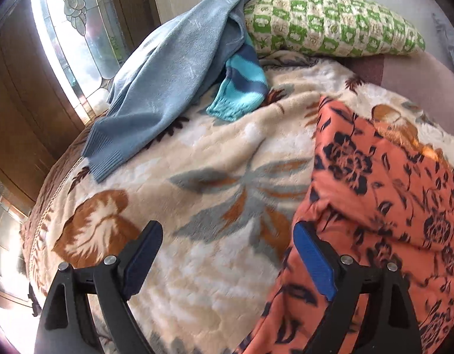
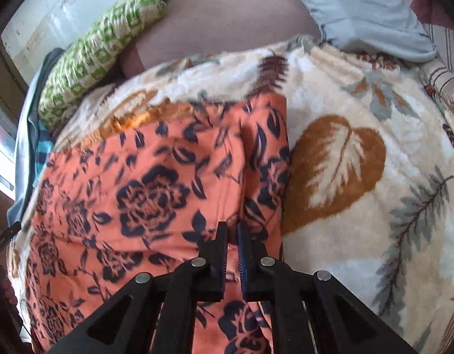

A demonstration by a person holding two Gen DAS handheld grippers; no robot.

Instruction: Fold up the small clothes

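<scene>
An orange garment with dark blue flowers (image 1: 383, 194) lies on the leaf-patterned blanket (image 1: 197, 159); it fills the lower left of the right wrist view (image 2: 144, 194). My left gripper (image 1: 230, 236) is open and empty, its right finger by the garment's left edge. My right gripper (image 2: 232, 233) has its jaws nearly together around a raised fold of the orange garment. A light blue sweater (image 1: 168, 70) and a blue-striped knit piece (image 1: 241, 91) lie at the far side of the bed.
A green-checked pillow (image 1: 330, 23) lies at the head of the bed, also in the right wrist view (image 2: 103, 50). A pale blue cloth (image 2: 371, 20) lies at the far right. A wooden door with glass (image 1: 73, 29) is to the left.
</scene>
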